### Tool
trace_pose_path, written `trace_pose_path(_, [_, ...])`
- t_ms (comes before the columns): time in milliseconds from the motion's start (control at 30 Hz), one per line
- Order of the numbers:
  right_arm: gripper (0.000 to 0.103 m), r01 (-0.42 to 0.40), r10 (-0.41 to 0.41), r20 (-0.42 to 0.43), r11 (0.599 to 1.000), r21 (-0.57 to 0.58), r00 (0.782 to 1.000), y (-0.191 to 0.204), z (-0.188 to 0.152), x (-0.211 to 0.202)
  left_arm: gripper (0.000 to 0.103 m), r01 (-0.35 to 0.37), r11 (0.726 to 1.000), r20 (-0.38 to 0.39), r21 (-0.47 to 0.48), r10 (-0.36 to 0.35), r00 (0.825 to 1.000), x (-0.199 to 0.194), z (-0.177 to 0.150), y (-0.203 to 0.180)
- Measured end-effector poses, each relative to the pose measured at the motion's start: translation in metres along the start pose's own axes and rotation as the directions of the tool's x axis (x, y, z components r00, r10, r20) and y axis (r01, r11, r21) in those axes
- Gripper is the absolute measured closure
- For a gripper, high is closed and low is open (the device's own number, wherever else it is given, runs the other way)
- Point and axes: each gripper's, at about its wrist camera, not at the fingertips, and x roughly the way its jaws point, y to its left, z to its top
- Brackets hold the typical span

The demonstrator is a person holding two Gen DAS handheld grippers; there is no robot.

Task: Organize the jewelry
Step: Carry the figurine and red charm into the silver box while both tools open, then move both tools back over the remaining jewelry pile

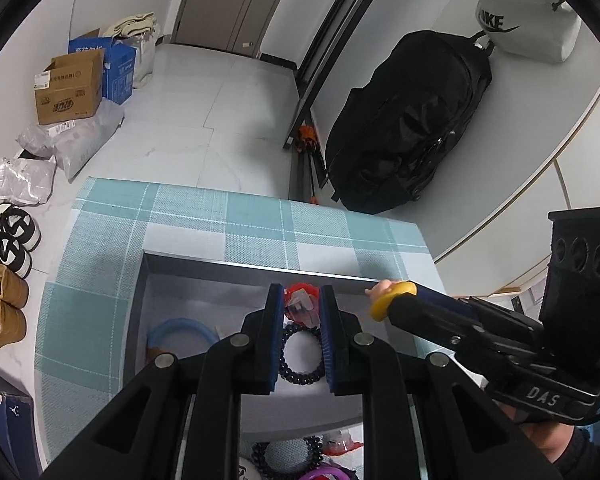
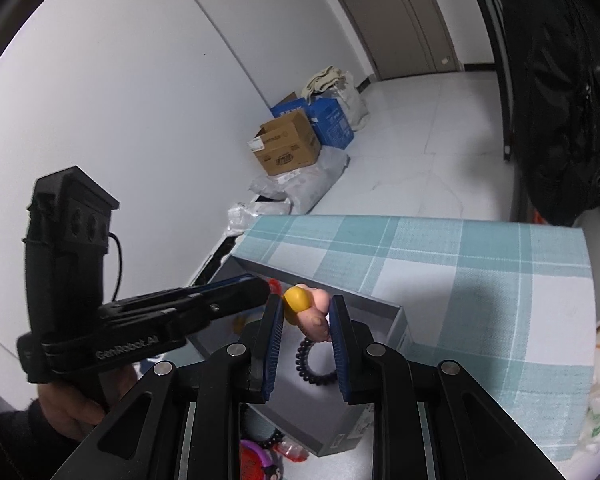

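On the checked table (image 1: 220, 216) sits a grey box (image 1: 260, 266), bead bracelet (image 1: 300, 356) inside. Our left tool (image 1: 300, 304) is clamped on a red-and-clear trinket (image 1: 300, 300) over the box; our right tool (image 2: 306, 312) grips a yellow-and-pink charm (image 2: 304, 306). We should lower both inside the box, then release.

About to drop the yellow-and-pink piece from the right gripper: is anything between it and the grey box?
No lid; the grey box is open under the yellow-and-pink piece in the right gripper. A black bead bracelet lies on its floor below, and the left gripper is close beside.
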Motion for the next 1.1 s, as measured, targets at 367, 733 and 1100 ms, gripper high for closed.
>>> trace_pose_path(367, [0.080, 0.014, -0.014, -0.019, 1.000, 0.014, 1.000, -0.006, 0.002, 0.008, 0.090, 0.032, 0.999, -0.013, -0.040, -0.033, 0.999, 0.010, 0.004, -0.001])
trace_pose_path(733, [0.044, 0.057, -0.056, 0.007, 0.998, -0.032, 0.998, 0.003, -0.002, -0.001, 0.055, 0.119, 0.986, -0.014, -0.120, -0.122, 0.992, -0.002, 0.007, 0.006])
trace_pose_path(1100, [0.034, 0.071, -0.069, 0.031, 0.995, -0.074, 0.997, 0.013, -0.004, -0.008, 0.054, 0.087, 0.991, 0.007, -0.101, -0.087, 0.996, -0.012, 0.001, 0.009])
